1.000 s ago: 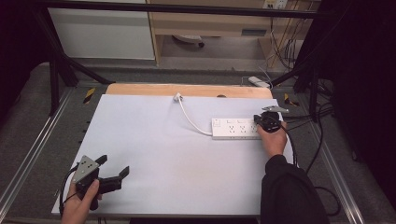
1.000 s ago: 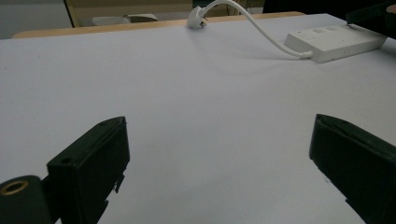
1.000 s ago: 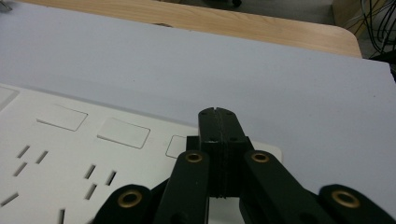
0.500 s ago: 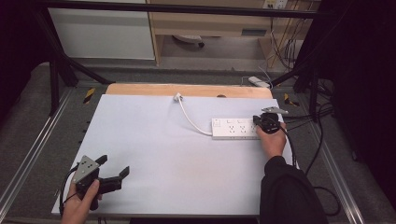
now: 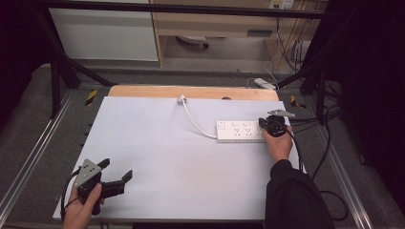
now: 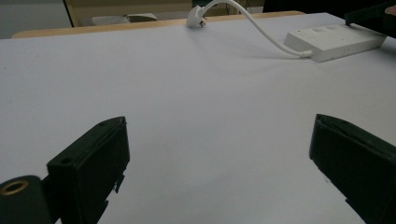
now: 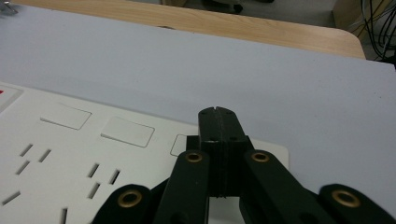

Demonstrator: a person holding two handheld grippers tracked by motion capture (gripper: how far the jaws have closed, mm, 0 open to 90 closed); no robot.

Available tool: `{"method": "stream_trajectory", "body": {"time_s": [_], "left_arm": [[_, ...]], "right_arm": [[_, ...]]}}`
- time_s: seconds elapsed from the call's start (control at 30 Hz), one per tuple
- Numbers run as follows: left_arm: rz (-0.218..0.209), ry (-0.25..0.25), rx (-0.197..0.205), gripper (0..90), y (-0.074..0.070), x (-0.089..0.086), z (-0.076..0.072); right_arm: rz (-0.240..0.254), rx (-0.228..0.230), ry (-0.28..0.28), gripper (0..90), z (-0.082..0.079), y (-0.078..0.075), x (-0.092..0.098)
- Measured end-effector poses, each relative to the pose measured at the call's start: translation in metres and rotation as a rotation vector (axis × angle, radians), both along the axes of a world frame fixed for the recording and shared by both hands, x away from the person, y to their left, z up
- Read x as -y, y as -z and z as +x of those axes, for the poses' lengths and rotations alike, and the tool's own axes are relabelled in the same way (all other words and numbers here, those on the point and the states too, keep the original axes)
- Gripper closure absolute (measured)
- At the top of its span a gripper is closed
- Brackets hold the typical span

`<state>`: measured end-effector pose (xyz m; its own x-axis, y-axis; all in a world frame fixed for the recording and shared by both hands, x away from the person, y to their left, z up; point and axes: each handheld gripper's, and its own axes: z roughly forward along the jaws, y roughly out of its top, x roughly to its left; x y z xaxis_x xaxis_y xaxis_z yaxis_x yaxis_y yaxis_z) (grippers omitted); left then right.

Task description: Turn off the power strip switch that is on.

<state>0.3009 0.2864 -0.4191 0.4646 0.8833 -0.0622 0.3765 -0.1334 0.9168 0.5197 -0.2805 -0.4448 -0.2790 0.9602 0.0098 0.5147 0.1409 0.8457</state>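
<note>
**Closed right gripper set over the end of the power strip**

A white, rigid plastic power strip [image 5: 240,131] with several sockets and rocker switches is seen lying flat near the right edge of the tabletop, about midway between the far and near edges. A white, flexible cable [image 5: 196,121] is led from its left end in a curve toward the far edge, where a white plug [image 5: 181,99] is laid beside the bare wooden strip [image 5: 191,91] of the table.

The strip is judged to be light, stiff and smooth, so it could be slid easily on the pale grey tabletop [image 5: 181,162]. A hold across its long sides, near the middle, is thought safest; the cable is soft and would trail and drag if the body were lifted.

The right gripper [image 7: 217,122] is held over the right end of the strip, its jaws pressed together with nothing between them, the tip placed at or just above the last switch; contact cannot be confirmed.

The left gripper [image 5: 114,175] is held at the near left corner of the tabletop, well apart from the strip, with its jaws spread wide and empty.
</note>
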Motion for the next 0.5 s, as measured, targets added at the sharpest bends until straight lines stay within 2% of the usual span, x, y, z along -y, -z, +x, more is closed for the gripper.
{"method": "stream_trajectory", "body": {"time_s": [0.27,0.4,0.5], "left_arm": [[0.001,0.001,0.001,4.9,-0.0001,-0.0002,-0.0002],[0.0,0.0,0.0,4.9,0.0,-0.0003,-0.0003],[0.004,0.002,0.001,4.9,0.0001,0.0002,0.0004]], "right_arm": [[0.01,0.009,0.003,90.0,-0.0014,0.0022,0.0011],[0.011,0.015,0.033,90.0,-0.0035,0.0046,0.0075],[-0.015,0.009,0.014,90.0,-0.0045,0.0032,0.0078]]}}
